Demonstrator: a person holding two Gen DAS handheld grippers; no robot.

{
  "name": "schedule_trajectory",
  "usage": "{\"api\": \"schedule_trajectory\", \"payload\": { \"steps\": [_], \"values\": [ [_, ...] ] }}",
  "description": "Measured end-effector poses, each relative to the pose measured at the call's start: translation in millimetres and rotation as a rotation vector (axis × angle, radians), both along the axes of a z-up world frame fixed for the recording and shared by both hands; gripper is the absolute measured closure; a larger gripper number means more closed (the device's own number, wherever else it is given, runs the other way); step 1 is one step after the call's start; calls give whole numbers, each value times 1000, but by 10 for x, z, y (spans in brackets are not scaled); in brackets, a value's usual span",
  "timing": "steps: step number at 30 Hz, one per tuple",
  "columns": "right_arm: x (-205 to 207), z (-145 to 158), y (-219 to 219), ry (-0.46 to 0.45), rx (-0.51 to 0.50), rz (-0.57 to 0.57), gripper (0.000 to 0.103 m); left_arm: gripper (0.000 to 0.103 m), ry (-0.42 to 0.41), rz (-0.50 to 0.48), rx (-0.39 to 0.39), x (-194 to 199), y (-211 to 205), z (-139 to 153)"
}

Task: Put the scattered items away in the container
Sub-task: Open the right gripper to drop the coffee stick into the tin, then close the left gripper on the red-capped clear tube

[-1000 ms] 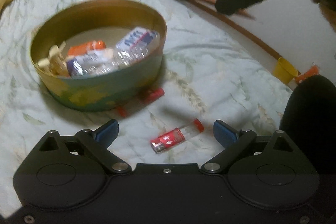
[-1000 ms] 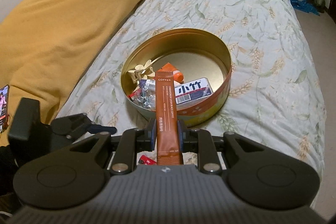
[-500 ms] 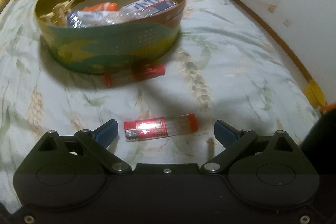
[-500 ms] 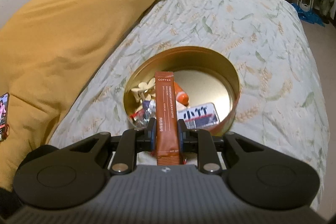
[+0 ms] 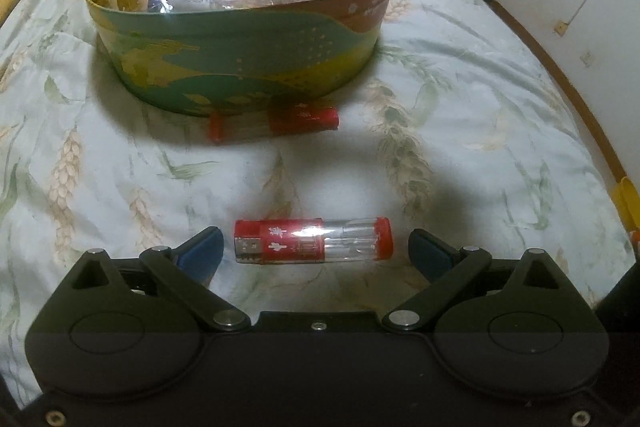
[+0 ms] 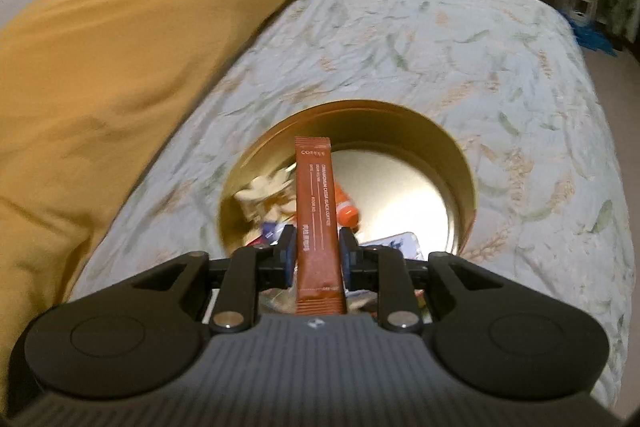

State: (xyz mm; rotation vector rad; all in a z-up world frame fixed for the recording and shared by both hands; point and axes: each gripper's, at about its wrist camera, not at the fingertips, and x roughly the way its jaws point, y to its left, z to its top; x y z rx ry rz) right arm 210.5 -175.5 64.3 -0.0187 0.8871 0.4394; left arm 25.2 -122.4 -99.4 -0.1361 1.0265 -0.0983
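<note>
You are releasing the brown coffee stick sachet point(image 6: 318, 223) over the round gold-lined tin point(image 6: 456, 163) just ahead. The right gripper point(image 6: 318, 254) jaws have just been opening, sachet between them; clear the rim. The left gripper point(image 5: 316, 250), wide, is now lower, bracketing the red-capped clear tube point(image 5: 314, 241) on the bed point(image 5: 460, 131).

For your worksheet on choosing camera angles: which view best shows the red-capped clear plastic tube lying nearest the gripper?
The left wrist view: the red-capped clear plastic tube lies whole and unobstructed on the leaf-patterned quilt, between the open left gripper. The right wrist view does not show it.
</note>
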Motion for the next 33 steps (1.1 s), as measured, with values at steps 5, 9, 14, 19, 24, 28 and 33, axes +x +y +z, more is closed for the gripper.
{"api": "schedule_trajectory", "payload": {
  "steps": [5,9,14,19,24,28,33],
  "values": [
    [-18,7,-56,-61,-1,-91,10,12,0,10,-4,-19,33,-7],
    [-100,16,-206,-40,20,-125,8,20,-13,14,14,-36,24,-11],
    [-235,-31,-451,-24,55,-194,0,23,-30,0,39,-79,9,-14],
    [-308,-119,-596,7,69,-248,0,23,-22,-3,19,-85,51,11],
    [-390,-186,-658,20,72,-267,0,23,-6,-4,-38,-138,185,88],
    [-458,-240,-652,31,71,-264,0,23,-4,-7,-55,-221,336,158],
    [-531,-358,-600,54,72,-262,0,23,-7,-15,-58,-298,536,227]
  ]
}}
